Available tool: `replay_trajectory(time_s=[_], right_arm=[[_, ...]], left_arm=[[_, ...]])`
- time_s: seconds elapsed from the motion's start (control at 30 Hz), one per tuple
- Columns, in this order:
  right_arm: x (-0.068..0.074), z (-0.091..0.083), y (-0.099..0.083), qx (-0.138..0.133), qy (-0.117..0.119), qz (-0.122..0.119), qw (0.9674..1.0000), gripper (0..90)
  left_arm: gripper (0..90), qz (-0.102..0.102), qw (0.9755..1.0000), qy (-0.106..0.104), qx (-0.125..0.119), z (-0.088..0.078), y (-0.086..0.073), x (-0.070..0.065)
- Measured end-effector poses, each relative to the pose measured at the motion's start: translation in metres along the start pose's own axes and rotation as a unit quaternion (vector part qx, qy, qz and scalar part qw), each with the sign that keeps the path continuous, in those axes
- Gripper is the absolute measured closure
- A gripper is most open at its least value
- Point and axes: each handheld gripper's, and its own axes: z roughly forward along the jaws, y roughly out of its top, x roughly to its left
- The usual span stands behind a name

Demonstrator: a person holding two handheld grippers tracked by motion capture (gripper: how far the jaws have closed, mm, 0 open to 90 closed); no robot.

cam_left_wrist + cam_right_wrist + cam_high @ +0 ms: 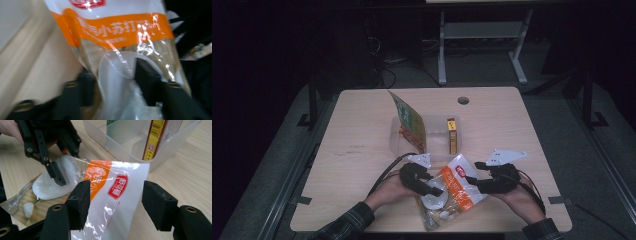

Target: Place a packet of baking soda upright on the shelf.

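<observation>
A clear snack bag point(454, 187) with an orange band, a white top and a white tray inside lies at the table's front edge between my two grippers. My left gripper point(434, 189) grips its tray end. In the left gripper view the bag point(120, 32) runs between the jaws, and one jaw shows through the film. In the right gripper view one of the left gripper's fingers point(58, 173) presses on the tray. My right gripper point(116, 202) is open, with the white top of the bag point(112, 185) between its pads and untouched.
A clear plastic bin point(434, 135) stands mid-table just beyond the bag. It holds a leaning green packet point(409, 122) and a yellow-brown box point(452, 135). The wooden table point(357, 150) has a cable hole point(463, 100) at the back. A desk frame stands on the floor behind.
</observation>
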Motion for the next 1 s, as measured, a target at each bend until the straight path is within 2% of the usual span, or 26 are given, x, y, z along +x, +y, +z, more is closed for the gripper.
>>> replay_trajectory(time_s=[0.03, 0.1, 0.2, 0.27, 0.3, 0.33, 0.47, 0.5, 0.63, 0.77, 0.93, 1.0], right_arm=[[-0.001, 0.000, 0.000, -0.001, -0.001, -0.002, 1.0000, 39.6], [-0.001, 0.001, 0.000, -0.001, -0.002, -0.002, 1.0000, 39.5], [-0.001, 0.001, 0.000, -0.005, -0.002, -0.003, 1.0000, 39.1], [-0.001, -0.001, 0.001, -0.010, -0.003, -0.002, 0.9999, 38.8], [-0.001, -0.002, 0.002, -0.013, 0.000, 0.001, 0.9999, 38.4], [-0.002, -0.003, 0.002, -0.019, 0.005, 0.002, 0.9998, 37.7], [-0.004, -0.006, 0.002, -0.036, 0.020, 0.013, 0.9991, 35.5], [-0.004, -0.007, 0.002, -0.040, 0.025, 0.017, 0.9987, 35.1], [-0.004, -0.009, 0.003, -0.064, 0.061, 0.027, 0.9957, 32.0], [-0.002, -0.007, 0.006, -0.078, 0.085, 0.027, 0.9930, 29.6], [0.005, 0.002, 0.013, -0.085, 0.107, 0.018, 0.9905, 29.1], [0.009, 0.009, 0.017, -0.085, 0.115, 0.017, 0.9895, 29.3]], left_arm=[[67.4, 0.005, 1.0000, 0.006, -0.001, -0.001, 0.000, -0.001], [75.4, 0.010, 0.9999, 0.012, -0.006, -0.002, 0.000, -0.003], [87.1, 0.012, 0.9998, 0.011, -0.012, -0.005, 0.000, -0.005], [89.4, 0.008, 0.9996, 0.017, -0.019, -0.007, 0.000, -0.008], [89.6, 0.017, 0.9995, 0.022, -0.017, -0.009, 0.000, -0.009], [89.6, 0.014, 0.9994, 0.025, -0.019, -0.012, -0.001, -0.011], [89.8, -0.002, 0.9978, 0.034, -0.056, -0.025, -0.003, -0.020], [89.8, 0.000, 0.9973, 0.038, -0.062, -0.030, -0.004, -0.022], [89.9, 0.003, 0.9935, 0.062, -0.095, -0.048, -0.008, -0.030], [90.0, 0.000, 0.9877, 0.086, -0.131, -0.066, -0.010, -0.035], [90.0, -0.002, 0.9796, 0.119, -0.162, -0.083, -0.011, -0.039], [90.0, -0.003, 0.9773, 0.128, -0.169, -0.088, -0.011, -0.039]])
